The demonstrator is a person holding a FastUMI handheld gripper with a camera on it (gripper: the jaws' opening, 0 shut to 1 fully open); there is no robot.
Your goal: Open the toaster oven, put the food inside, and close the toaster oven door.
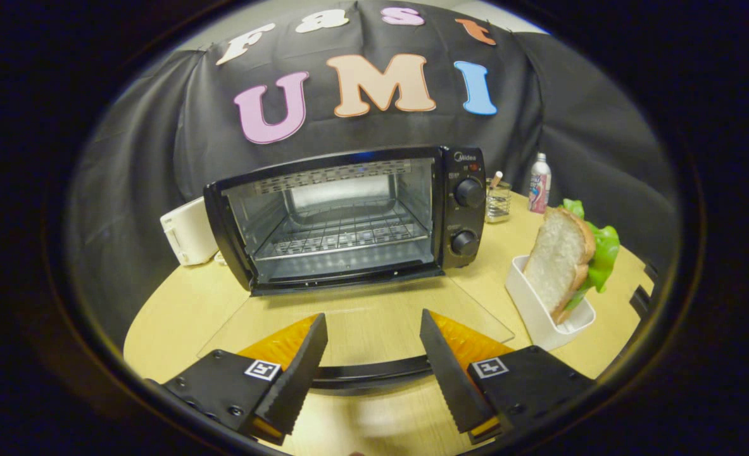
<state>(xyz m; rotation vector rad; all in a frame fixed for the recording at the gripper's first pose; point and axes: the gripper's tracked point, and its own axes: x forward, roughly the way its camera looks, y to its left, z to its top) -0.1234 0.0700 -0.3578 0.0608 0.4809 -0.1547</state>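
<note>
The toaster oven [349,218] sits at frame centre on the round wooden table [178,304] — black housing, wire rack visible inside, two knobs [469,192] stacked on its right panel. Its long axis runs left to right; the cavity faces the gripper. The glass door [374,316] lies folded down flat, its handle [374,373] spanning between the fingers. The gripper [374,373] has its jaws apart, clamping nothing. Right of centre, a sandwich [564,259] — white bread with green lettuce — stands upright in a white holder [539,316].
</note>
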